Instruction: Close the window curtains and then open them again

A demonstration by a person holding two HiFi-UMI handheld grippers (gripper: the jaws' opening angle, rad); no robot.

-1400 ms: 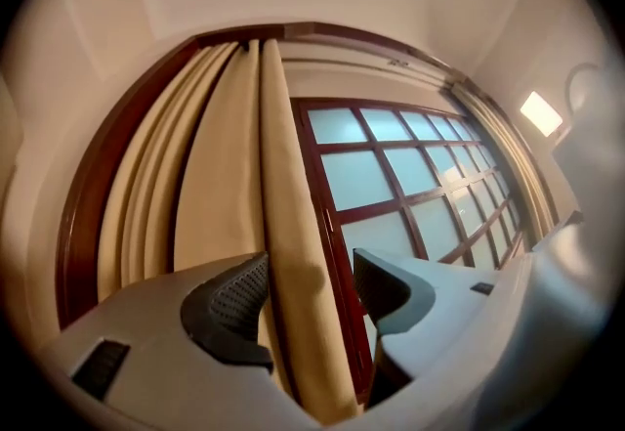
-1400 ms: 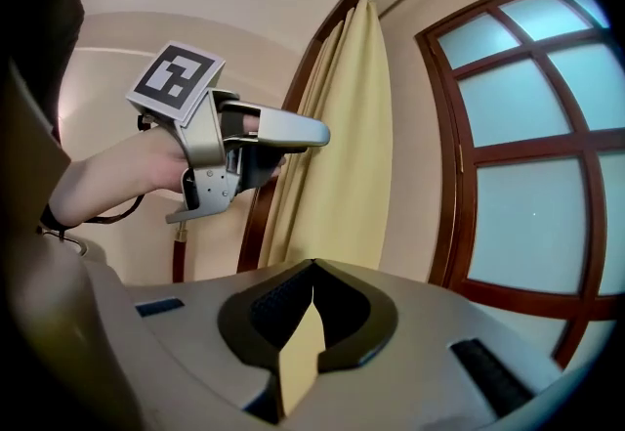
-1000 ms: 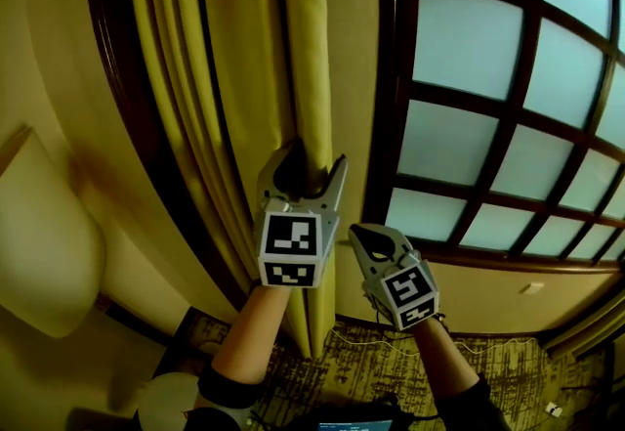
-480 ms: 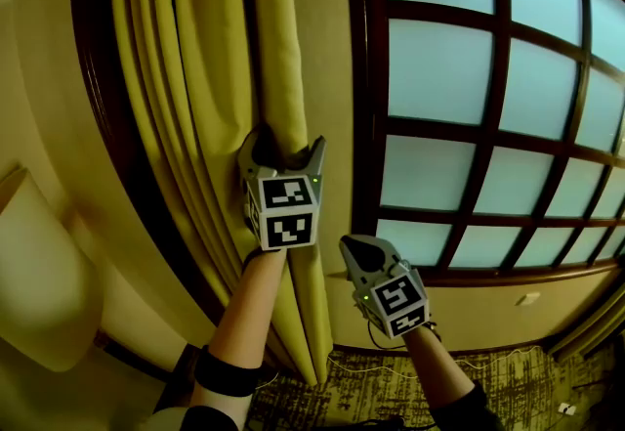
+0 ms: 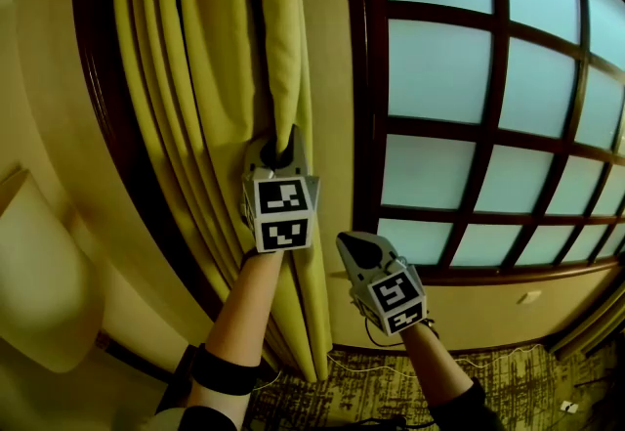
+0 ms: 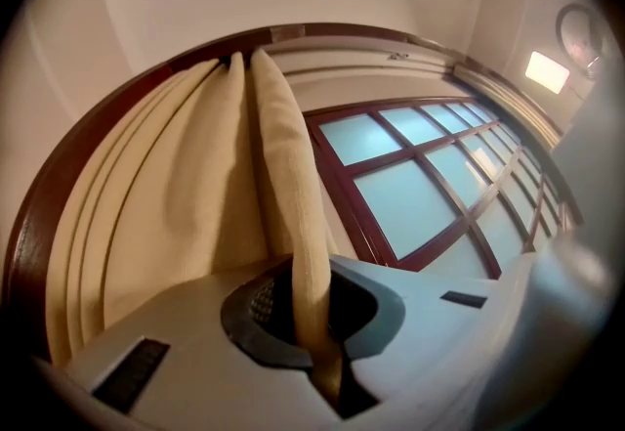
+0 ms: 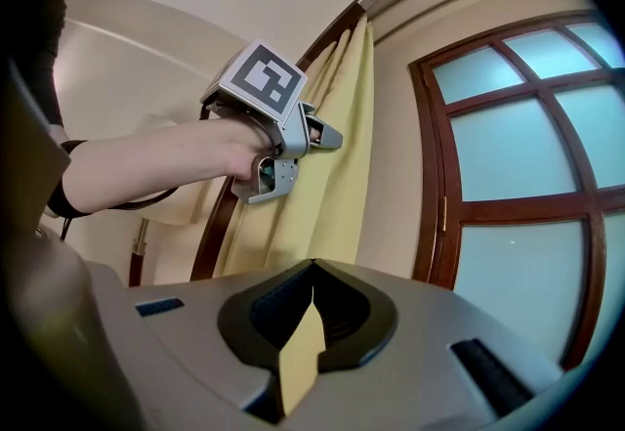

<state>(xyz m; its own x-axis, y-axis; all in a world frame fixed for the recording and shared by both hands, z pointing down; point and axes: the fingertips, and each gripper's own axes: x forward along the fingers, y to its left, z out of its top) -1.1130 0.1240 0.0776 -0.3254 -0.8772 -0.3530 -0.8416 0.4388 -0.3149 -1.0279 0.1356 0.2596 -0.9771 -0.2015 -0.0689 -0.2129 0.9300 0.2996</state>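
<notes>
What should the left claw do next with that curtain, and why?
Probably pull sideways across the window: the left gripper has just closed its jaws on an edge fold of the curtain, which hangs bunched at one side, leaving the window uncovered.

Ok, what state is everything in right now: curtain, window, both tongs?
curtain: drawn open, bunched at the window's left side.
window: uncovered, looks shut.
left tongs: have just been closing, now pinched on the curtain's front fold.
right tongs: shut, empty, clear of the curtain.
</notes>
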